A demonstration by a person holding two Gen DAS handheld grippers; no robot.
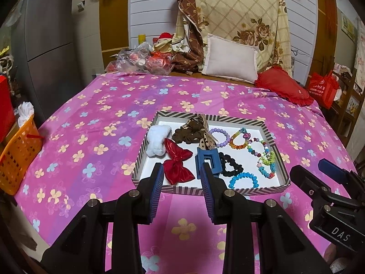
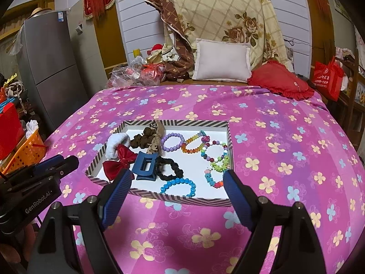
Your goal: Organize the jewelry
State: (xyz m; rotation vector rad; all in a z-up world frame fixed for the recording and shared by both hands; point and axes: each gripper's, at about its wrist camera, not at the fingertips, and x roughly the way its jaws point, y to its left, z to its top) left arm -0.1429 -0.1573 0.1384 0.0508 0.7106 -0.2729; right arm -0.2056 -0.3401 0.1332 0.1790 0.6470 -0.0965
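An orange basket (image 1: 19,157) is seen at the left edge of the left wrist view, beside a grey refrigerator (image 1: 49,43) in the upper left. Crumpled plastic bags (image 1: 139,60), a white pillow (image 1: 230,60) and a red cushion (image 1: 284,86) are placed along the far end of the bed, with a floral quilt (image 1: 239,11) piled against the wall at the top centre. A red bag (image 1: 322,90) is found at the right edge.

A shallow striped tray (image 1: 146,137) is set on the pink flowered bedspread (image 1: 91,118) at the centre of both views. Inside it are laid a white fluffy scrunchie (image 1: 156,142), a red bow (image 1: 176,165), a brown scrunchie (image 1: 190,132), a blue claw clip (image 1: 209,162), a black scrunchie (image 1: 230,165), a blue bead bracelet (image 1: 243,180), a purple bead bracelet (image 1: 219,137), a rainbow bracelet (image 1: 238,140) and further beaded bracelets (image 1: 265,159) at the right side.

The left gripper (image 1: 182,178) is held just before the tray's near rim, its jaws partly apart with nothing between them; the red bow and claw clip are partly hidden behind its fingers. The right gripper (image 2: 176,185) is held wide apart and empty over the same rim.
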